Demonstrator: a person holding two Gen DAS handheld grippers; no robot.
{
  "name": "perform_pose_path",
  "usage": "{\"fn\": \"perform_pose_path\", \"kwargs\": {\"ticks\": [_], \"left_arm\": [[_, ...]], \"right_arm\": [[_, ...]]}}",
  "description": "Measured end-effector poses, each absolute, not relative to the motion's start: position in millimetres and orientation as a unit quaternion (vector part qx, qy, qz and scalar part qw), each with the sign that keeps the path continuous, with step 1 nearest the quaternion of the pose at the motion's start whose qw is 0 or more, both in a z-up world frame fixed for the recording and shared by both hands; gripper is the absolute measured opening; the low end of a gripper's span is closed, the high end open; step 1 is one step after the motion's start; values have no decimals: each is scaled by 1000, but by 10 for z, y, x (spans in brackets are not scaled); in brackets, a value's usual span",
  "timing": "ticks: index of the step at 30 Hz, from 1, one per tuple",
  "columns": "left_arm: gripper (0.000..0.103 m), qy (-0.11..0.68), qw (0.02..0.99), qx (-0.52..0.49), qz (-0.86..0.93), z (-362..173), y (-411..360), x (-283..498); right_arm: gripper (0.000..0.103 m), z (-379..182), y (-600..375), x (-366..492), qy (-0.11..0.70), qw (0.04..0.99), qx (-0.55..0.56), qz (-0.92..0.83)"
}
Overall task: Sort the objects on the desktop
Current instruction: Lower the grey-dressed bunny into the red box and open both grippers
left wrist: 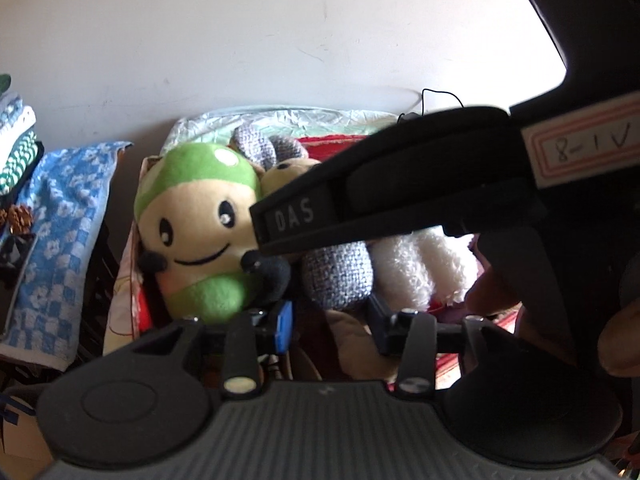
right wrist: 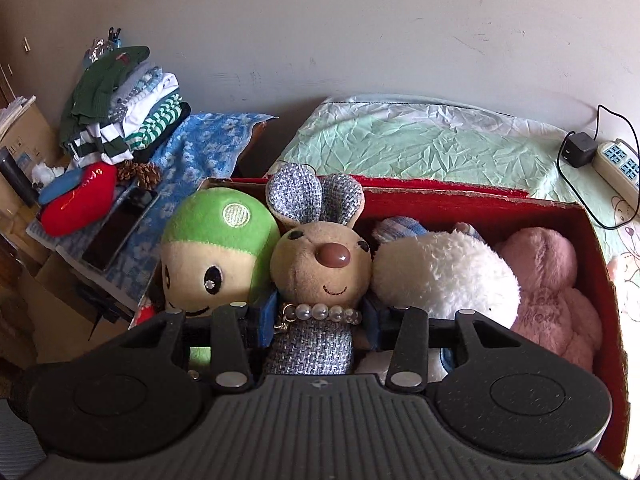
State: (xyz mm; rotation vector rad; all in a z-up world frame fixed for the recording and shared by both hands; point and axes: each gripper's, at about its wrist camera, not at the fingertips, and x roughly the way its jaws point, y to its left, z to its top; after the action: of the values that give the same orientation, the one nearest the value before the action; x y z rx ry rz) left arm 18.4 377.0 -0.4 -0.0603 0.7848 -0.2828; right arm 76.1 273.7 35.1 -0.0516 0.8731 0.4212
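We see the right gripper [right wrist: 318, 320] pinching the mouse [right wrist: 320, 264] at its neck, the blue pads touching both sides, as it stands upright in the red box [right wrist: 600, 240] between the green doll [right wrist: 216, 252] and the white plush [right wrist: 444, 276], with a pink plush [right wrist: 548, 280] at the box's right end. Our left gripper [left wrist: 332, 320] is spread, near the green doll's base and holding nothing.
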Motion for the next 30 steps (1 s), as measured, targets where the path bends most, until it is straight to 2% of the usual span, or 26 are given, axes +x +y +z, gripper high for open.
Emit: {"fn": "perform_pose_path", "kwargs": {"ticks": [8,14,20,21,23,27,30], "left_arm": [[50,391,908,-23,-147,1,3677,138],[50,395,908,-23,-140,41,3674,164],[56,374,917,16,-134,140,3581,62],[58,368,920,25,-133,159,3568,44],[69,350,926,36,-135,221,3553,-17],[70,328,934,38,-135,351,3560,-122],[64,318,938,34,-133,469,3534,-264]], "right_arm": [[45,348,2729,796,434,876,-37,207],[49,367,2643,776,422,879,-9,219],[61,561,2320,670,387,882,82,256],[61,610,2262,635,376,886,93,257],[61,698,2134,558,351,896,109,250],[55,779,1853,458,332,908,132,220],[47,764,1604,411,333,907,163,199]]}}
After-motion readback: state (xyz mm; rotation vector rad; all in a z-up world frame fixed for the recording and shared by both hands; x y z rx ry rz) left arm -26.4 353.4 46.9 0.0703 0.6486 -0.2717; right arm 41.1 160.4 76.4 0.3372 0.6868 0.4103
